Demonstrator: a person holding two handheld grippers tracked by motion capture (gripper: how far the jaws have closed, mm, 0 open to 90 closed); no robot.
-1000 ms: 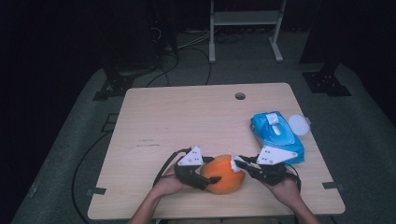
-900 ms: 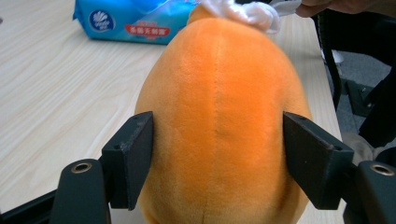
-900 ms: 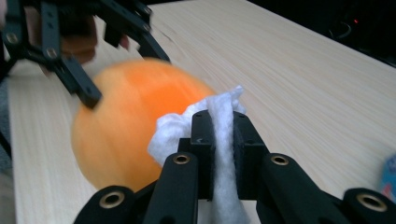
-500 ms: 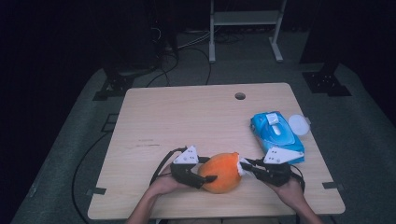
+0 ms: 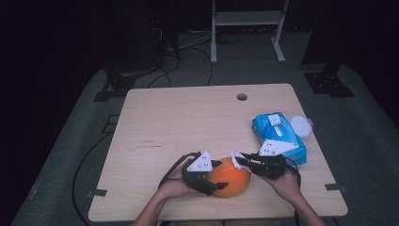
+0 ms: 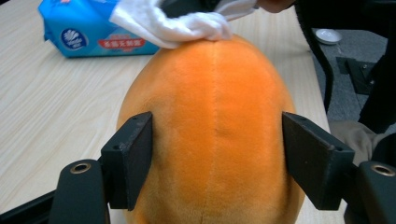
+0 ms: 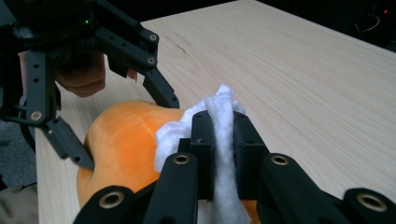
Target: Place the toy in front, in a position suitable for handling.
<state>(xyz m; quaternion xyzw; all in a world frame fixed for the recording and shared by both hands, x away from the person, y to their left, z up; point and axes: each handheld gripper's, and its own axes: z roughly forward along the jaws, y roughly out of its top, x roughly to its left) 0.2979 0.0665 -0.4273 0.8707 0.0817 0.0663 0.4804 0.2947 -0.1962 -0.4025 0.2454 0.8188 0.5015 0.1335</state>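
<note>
Wiping of an orange plush toy is under way at the near edge of the table. The toy is gripped by the left gripper on its two flanks; in the left gripper view the jaws stand about half open with their pads pressed into the fuzzy sides. Those jaws have just been closing slightly and then opening back again, with the toy between them throughout, so the hold appears to have been readjusted rather than let go. Compared with a second ago, the toy is seen shifted a little toward the person's left and turned, while it is kept on the tabletop between both hands.

A white wipe is clamped by the right gripper, whose jaws are nearly shut with the folded sheet pinched between them. The wipe is laid against the top of the toy, as is seen in the left gripper view. A blue wipe pack lies just beyond the right hand, with a round white lid beside it.

From the small turn of the toy it is judged that a fresh patch of its surface is being offered to the wipe, and that the cleaning is in progress, not finished.
</note>
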